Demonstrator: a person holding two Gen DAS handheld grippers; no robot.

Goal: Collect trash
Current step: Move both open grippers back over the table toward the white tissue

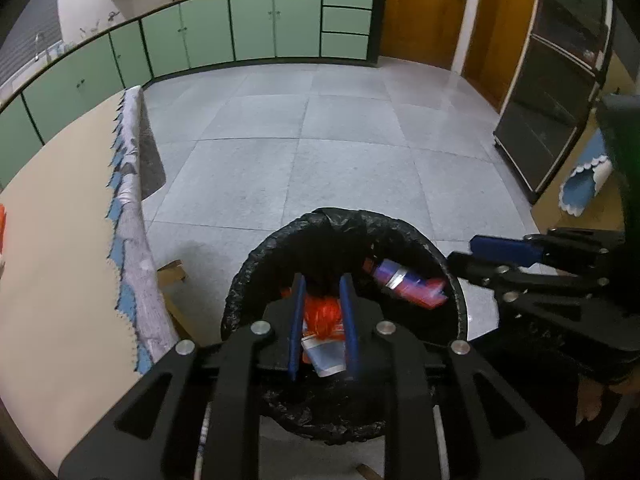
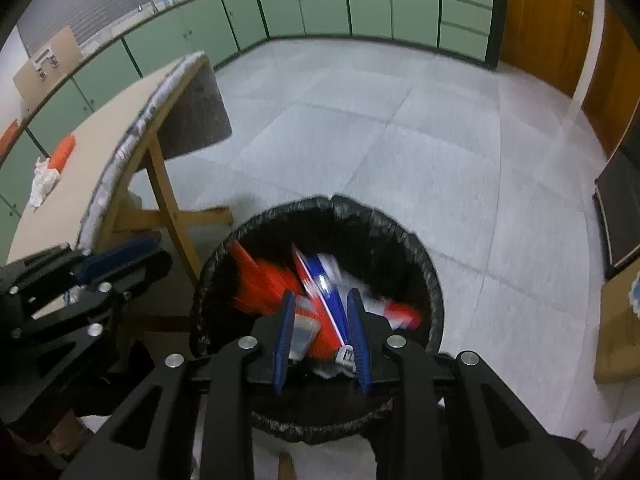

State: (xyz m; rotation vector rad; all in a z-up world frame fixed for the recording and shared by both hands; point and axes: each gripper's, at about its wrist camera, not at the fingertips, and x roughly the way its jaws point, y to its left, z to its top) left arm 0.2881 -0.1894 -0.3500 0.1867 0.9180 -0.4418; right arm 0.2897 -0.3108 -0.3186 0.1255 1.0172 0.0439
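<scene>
Black liner rings the bin (image 1: 248, 276), directly below both grippers. Left gripper (image 1: 322, 288), jaws narrowly parted, has an orange wrapper (image 1: 322, 316) loose between them; right gripper (image 2: 320, 300), slightly wider, straddles a red-blue packet (image 2: 326, 304) lying lengthwise along its fingers.

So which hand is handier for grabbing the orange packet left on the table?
Probably left. The table holding the orange packet sits beside the left gripper; the right gripper is farther, over the bin.
</scene>
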